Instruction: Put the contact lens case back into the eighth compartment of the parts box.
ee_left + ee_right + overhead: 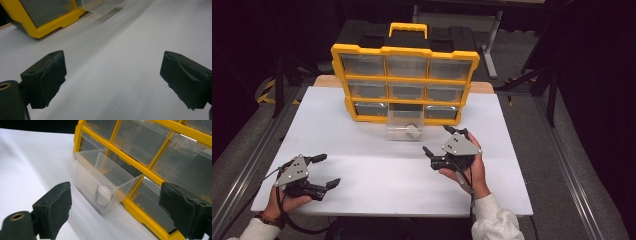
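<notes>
Cabinet: the yellow drawer cabinet [404,82] stands upright at the far side of the white table [362,165], its front towards the person, so every drawer can be reached from the near edge.
Drawer: the clear drawer [105,182] in the bottom row's middle slot is pulled out; it lies just ahead of the right gripper's fingers [53,207], between their lines but apart from them.
Small part: a pale round piece [102,195] sits inside the drawer's front corner, what it is I cannot tell.
Right gripper [446,144]: jaws spread wide, holding nothing, aimed at the drawer, probably to push it or reach in.
Left gripper [323,171]: jaws wide apart, nothing held, low over bare table, well away from the cabinet, apparently waiting.
</notes>
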Motion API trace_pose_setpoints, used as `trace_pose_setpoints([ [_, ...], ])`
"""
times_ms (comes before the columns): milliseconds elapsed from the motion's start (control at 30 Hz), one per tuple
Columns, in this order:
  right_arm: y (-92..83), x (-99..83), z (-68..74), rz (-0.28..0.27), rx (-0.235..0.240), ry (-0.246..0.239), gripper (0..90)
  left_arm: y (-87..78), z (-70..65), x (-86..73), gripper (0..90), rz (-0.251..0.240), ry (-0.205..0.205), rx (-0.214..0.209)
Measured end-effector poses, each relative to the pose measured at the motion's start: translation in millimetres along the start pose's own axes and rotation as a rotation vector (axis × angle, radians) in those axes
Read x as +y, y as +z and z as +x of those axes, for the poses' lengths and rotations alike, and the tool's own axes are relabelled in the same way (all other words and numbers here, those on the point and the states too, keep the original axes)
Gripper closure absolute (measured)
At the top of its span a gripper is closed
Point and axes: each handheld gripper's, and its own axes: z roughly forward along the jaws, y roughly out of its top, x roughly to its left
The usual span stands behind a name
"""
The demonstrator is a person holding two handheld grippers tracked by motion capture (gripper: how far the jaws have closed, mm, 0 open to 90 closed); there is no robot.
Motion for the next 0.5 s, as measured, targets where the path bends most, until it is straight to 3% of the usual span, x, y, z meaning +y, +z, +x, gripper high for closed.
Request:
trace_pose_setpoints([
  [500,-18.4,-29.3,3.3,0.054,-0.019,-0.01,12.1,3.3,0.3,1.5,7.8,0.009,0.011,-0.01],
])
